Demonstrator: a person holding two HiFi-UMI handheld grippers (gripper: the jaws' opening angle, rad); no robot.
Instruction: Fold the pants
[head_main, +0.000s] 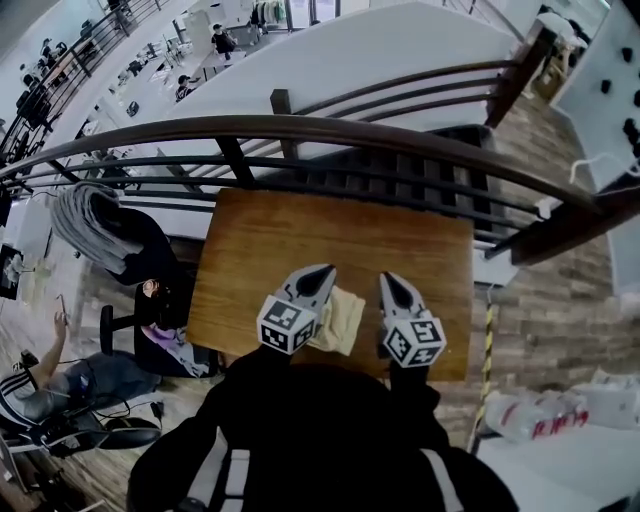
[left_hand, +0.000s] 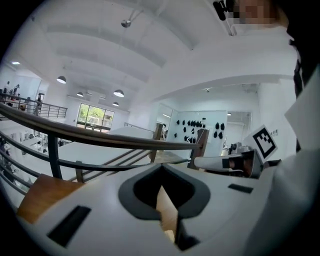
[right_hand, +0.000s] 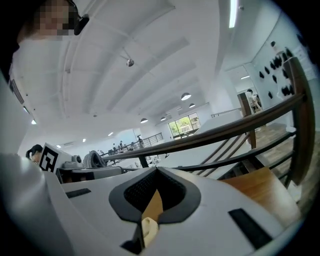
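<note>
I hold both grippers up in front of me, above the near edge of the wooden table (head_main: 290, 235). The cream pants (head_main: 344, 318) hang bunched between them, mostly hidden by the grippers and my dark sleeves. My left gripper (head_main: 320, 272) is shut, and a cream strip of the pants (left_hand: 167, 212) shows pinched in its jaws. My right gripper (head_main: 391, 281) is shut too, with a small cream fold of fabric (right_hand: 148, 227) caught at the base of its jaws. Both point roughly level, away from me toward the railing.
A dark curved railing (head_main: 300, 130) runs just beyond the table's far edge, with stairs below it. A chair draped with a grey garment (head_main: 95, 222) stands to the left. A person (head_main: 70, 375) sits low at the left. Bags (head_main: 545, 410) lie at the right.
</note>
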